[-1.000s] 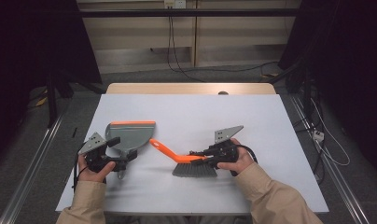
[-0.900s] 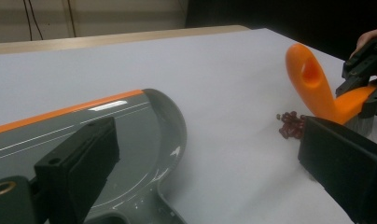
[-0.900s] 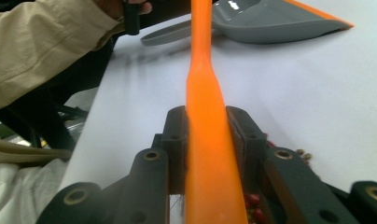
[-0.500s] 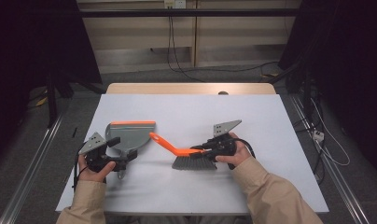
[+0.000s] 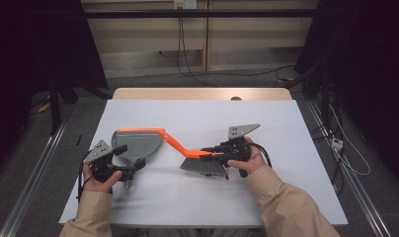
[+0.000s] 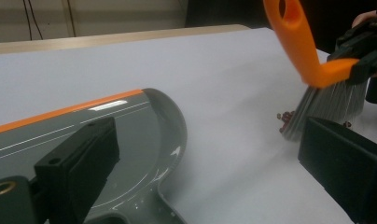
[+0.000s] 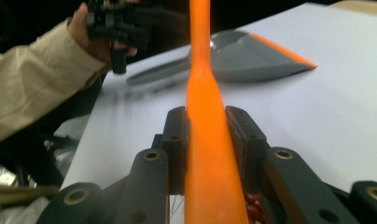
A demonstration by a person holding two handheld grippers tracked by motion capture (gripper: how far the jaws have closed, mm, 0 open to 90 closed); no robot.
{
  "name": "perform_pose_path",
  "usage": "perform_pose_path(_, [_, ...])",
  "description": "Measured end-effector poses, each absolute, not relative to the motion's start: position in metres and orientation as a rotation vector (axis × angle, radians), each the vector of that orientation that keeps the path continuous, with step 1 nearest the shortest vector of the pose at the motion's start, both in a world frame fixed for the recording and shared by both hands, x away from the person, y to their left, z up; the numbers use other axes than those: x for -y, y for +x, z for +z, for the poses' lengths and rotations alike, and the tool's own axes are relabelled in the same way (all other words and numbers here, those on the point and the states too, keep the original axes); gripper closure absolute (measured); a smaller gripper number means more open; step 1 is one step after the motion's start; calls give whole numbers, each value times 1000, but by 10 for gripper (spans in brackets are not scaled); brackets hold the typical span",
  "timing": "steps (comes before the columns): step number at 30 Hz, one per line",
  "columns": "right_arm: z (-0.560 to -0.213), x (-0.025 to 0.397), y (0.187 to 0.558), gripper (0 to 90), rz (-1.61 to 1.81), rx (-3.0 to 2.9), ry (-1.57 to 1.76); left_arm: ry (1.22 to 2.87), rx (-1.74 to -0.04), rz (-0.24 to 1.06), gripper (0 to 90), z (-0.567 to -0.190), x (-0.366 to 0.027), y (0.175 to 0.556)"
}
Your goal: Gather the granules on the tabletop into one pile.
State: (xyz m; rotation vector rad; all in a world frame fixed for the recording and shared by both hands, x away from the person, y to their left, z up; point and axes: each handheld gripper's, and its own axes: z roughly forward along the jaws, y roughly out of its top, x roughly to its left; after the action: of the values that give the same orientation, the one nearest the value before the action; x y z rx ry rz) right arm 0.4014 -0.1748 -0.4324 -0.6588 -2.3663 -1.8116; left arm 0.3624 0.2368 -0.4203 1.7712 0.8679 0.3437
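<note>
A: Tongs status? Right tongs [image 5: 213, 150] are pinching the orange brush [image 5: 195, 157] by its back, jaws pressed on both sides of the plastic in the right gripper view [image 7: 206, 135].

B: Confirmed. Left tongs [image 6: 210, 154] are spread, nothing between the jaws. In the high view they sit at the dustpan's handle [image 5: 128, 173], near the tabletop's [image 5: 286, 128] front-left corner.

A: Brush location?

B: Bristles down on the tabletop, roughly mid-width, closer to the front edge. Handle runs up and left toward the dustpan [image 5: 136, 144].

A: Dustpan?

B: Grey, orange lip facing the far edge, flat on the tabletop just left of the brush.

A: Debris?

B: Small red bits [image 6: 283, 119] at the bristle base, touching the bristles.
</note>
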Motion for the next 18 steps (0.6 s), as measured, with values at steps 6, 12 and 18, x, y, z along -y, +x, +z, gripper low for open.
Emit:
perform_pose_path(6, [-414, 188, 389, 714, -1918, 2459, -951, 1767, -865, 342, 50, -420, -237, 362])
perform_pose_path(12, [-418, 198, 377, 714, -1922, 2540, -1090, 1766, -862, 344, 50, -419, -237, 361])
perform_pose_path(18, [-423, 211, 386, 714, -1865, 2598, -1193, 1768, -858, 343, 50, -419, -236, 361])
